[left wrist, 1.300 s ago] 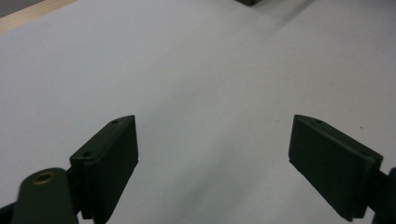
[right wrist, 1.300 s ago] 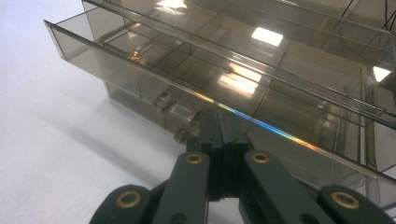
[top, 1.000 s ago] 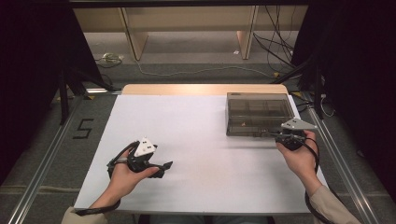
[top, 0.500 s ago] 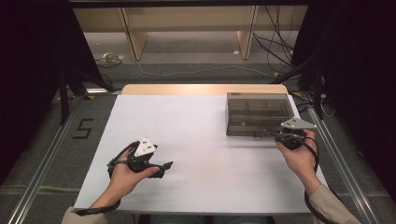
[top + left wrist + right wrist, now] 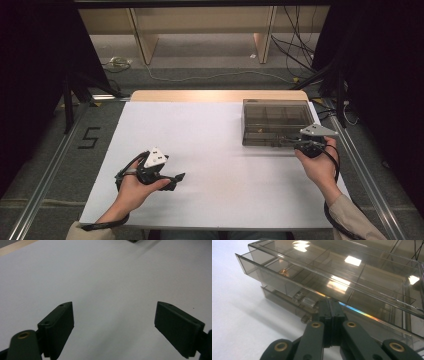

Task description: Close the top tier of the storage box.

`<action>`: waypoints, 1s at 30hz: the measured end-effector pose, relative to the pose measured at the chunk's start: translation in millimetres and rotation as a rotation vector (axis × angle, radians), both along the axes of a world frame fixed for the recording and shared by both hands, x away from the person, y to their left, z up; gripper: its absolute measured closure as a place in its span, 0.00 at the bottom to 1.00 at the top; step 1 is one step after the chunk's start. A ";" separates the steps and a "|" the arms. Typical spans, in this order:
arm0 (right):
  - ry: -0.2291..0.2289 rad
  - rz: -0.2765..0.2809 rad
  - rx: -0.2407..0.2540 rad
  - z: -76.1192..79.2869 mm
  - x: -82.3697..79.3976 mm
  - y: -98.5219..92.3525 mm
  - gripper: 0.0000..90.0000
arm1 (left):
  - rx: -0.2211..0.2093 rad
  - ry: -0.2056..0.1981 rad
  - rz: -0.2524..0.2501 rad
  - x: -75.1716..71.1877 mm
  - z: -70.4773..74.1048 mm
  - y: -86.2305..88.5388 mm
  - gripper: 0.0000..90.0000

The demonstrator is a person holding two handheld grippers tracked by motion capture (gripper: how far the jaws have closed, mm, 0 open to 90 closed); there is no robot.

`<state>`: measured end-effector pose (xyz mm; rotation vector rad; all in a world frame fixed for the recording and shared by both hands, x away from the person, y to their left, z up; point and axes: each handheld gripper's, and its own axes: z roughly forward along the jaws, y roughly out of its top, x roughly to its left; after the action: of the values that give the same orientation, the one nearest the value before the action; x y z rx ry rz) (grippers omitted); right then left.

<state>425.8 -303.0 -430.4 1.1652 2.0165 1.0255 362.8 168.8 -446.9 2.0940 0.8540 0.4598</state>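
1. White bench (image 5: 215, 150) is carrying a smoky compartment box (image 5: 275, 120) at its far right.
2. Right claw (image 5: 331, 305), jaws pressed together, is meeting the box's near edge.
3. Left claw (image 5: 113, 322) is resting low, gaping, empty.

Probably a lab recording bay, white-topped table (image 5: 210, 150), black curtains (image 5: 30, 75), floor cables (image 5: 210, 76), metal rails (image 5: 45, 185)

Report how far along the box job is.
Done: the lid of the smoky clear plastic compartment box looks slightly raised in front. In hand: the right gripper, jaws shut, sits at that front edge. Remaining: opening it fully; the left gripper waits open over the white table.
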 end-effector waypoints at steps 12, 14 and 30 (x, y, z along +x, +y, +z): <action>-0.015 -0.023 0.009 -2.6 16.4 3.2 1.00 | -0.003 0.001 0.003 0.1 -0.2 0.2 0.18; -0.016 -0.028 0.010 -3.0 18.7 3.6 1.00 | -0.001 0.001 0.000 0.2 -0.1 0.5 0.18; -0.024 -0.024 0.020 0.0 7.8 0.8 0.80 | -0.003 0.002 0.004 -0.3 0.0 1.9 0.18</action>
<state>433.7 -302.2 -430.4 1.1794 1.9731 1.0451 362.6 170.6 -446.9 2.0906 0.8602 0.4580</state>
